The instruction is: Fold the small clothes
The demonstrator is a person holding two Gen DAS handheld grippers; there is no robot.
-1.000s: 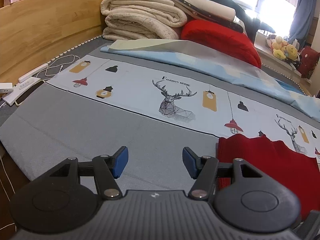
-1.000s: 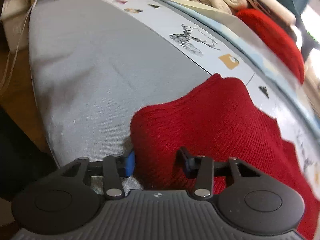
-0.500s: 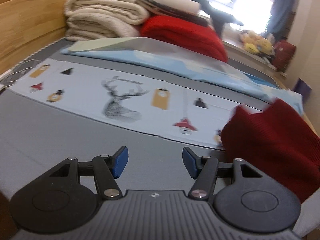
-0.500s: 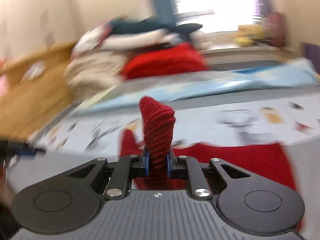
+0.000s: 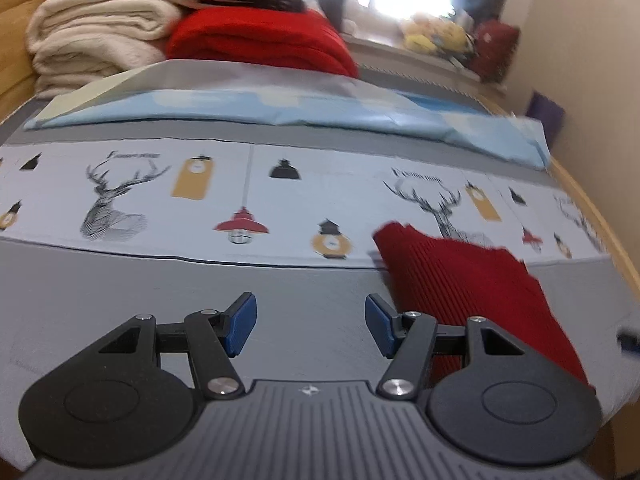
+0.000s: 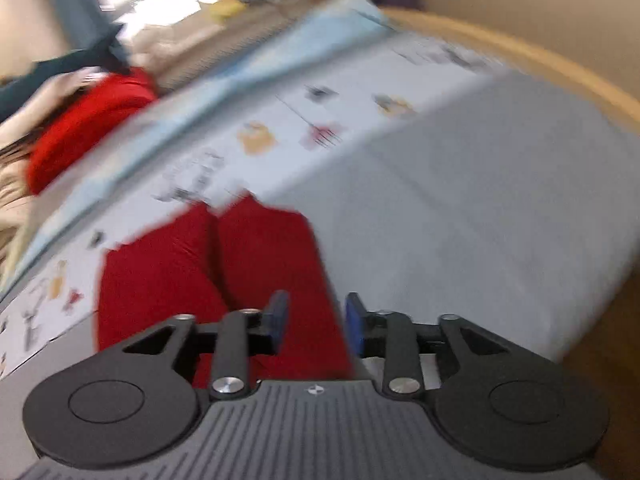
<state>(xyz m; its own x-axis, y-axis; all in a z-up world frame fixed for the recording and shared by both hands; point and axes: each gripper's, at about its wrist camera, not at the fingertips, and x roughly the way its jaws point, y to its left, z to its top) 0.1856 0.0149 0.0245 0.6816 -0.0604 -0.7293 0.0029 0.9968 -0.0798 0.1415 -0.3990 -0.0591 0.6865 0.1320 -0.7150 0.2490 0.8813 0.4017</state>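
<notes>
A small red knit garment (image 5: 472,280) lies on the grey bed sheet (image 5: 120,288), its far edge on the printed band. In the left wrist view it sits just right of my left gripper (image 5: 310,324), which is open over bare grey sheet with nothing between its blue pads. In the blurred right wrist view the same garment (image 6: 160,280) lies doubled over, with a crease down its middle. My right gripper (image 6: 316,322) hovers over its right part. Its jaws are opening, and the pads stand apart and do not press the cloth.
At the head of the bed are stacked cream blankets (image 5: 100,36) and a folded red blanket (image 5: 260,40). A light blue sheet (image 5: 280,112) lies across the bed beyond the printed deer band (image 5: 160,192). The wooden bed edge (image 6: 540,64) runs along the right. Plush toys (image 5: 436,36) sit by the window.
Half a second ago my right gripper held a raised fold of the red garment; now its jaws are apart and the garment lies doubled on the bed. My left gripper has swung right, still open.
</notes>
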